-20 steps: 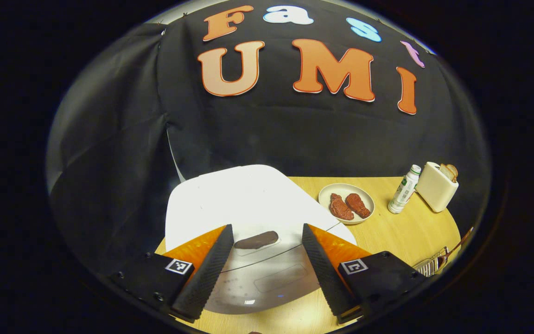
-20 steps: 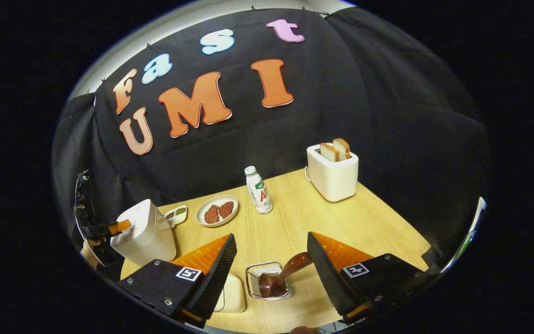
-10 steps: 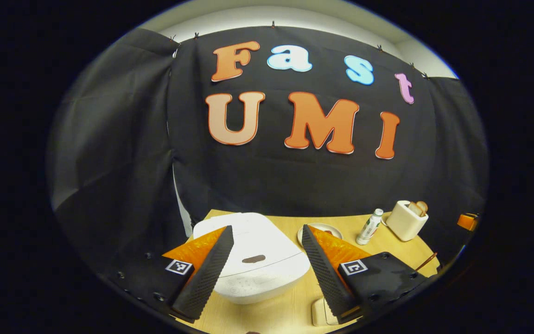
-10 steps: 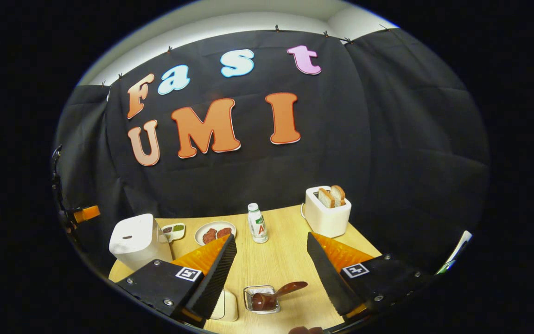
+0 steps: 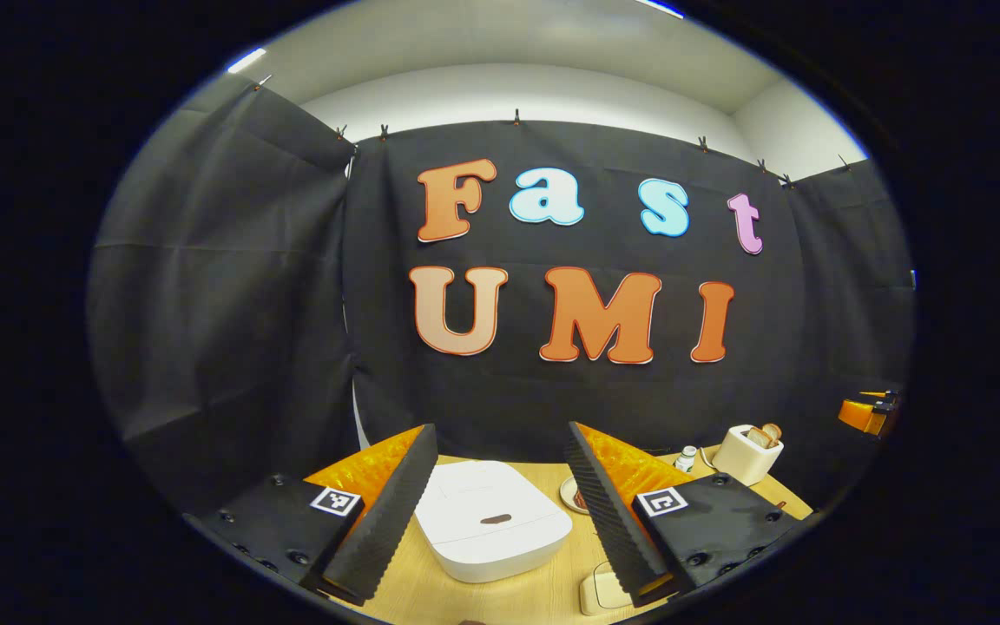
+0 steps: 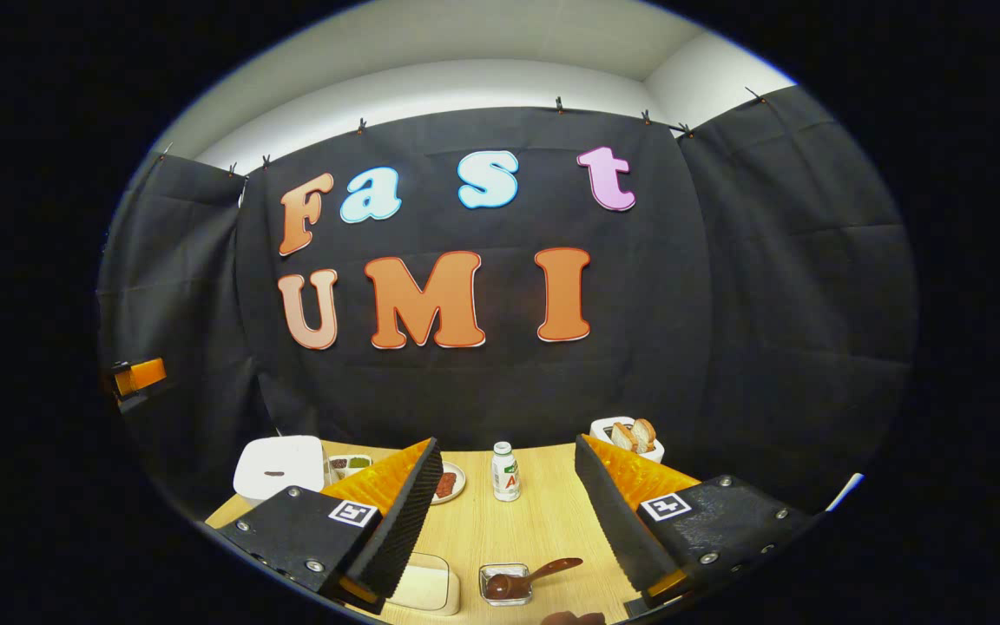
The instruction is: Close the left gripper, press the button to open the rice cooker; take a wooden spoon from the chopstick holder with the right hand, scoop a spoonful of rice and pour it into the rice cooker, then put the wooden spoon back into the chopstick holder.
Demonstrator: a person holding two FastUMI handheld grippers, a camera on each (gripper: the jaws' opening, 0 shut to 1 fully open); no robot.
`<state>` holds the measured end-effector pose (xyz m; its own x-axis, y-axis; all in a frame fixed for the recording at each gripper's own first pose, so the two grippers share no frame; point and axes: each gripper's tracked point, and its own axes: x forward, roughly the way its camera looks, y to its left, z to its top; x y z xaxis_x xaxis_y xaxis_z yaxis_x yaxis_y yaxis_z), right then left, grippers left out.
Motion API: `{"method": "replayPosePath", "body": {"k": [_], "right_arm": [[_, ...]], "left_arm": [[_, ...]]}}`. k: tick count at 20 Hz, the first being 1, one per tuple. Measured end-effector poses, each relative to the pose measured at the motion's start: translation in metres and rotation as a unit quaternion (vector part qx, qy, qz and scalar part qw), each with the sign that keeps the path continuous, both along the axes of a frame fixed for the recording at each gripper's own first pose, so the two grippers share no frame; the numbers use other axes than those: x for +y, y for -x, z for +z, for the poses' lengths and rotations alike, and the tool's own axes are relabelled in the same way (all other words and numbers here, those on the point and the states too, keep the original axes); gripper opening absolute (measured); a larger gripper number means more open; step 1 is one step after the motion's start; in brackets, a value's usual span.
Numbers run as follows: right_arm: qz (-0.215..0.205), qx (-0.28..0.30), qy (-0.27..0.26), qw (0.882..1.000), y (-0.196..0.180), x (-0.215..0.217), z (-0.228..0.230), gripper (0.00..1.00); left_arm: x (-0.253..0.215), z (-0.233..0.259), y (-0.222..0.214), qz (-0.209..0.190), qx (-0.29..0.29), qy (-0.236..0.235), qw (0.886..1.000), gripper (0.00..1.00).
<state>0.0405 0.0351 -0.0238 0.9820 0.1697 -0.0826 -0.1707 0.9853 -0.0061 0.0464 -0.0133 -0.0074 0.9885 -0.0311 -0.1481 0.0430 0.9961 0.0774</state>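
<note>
My left gripper [image 5: 500, 503] and right gripper [image 6: 507, 512] both gape, grasping nothing. The shut rice cooker [image 5: 491, 531] sits on the table [image 6: 543, 529]; the wooden spoon [image 6: 528, 580] rests in the chopstick holder [image 6: 504, 573]. The bottle [image 6: 505, 473] label is too small to read.

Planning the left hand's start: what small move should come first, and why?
Probably close the left gripper: its fingers stand wide apart above the rice cooker, whose lid is down, and the button wants a shut tip.
</note>
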Motion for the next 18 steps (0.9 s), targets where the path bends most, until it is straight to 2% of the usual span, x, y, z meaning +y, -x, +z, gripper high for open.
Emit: {"method": "replayPosePath", "body": {"k": [11, 14, 18], "right_arm": [[-0.022, -0.016, 0.006, 1.0, 0.028, -0.002, -0.001, 0.95], [-0.018, -0.015, 0.007, 1.0, 0.03, 0.003, -0.001, 0.95], [-0.008, -0.016, 0.002, 1.0, 0.033, 0.008, 0.004, 0.95]], "left_arm": [[0.015, 0.02, 0.024, -0.004, -0.011, 0.025, 1.0, 0.99], [0.027, 0.026, 0.028, 0.004, -0.016, 0.033, 0.999, 1.0], [0.044, 0.029, 0.035, 0.025, -0.02, 0.018, 0.999, 1.0]]}}
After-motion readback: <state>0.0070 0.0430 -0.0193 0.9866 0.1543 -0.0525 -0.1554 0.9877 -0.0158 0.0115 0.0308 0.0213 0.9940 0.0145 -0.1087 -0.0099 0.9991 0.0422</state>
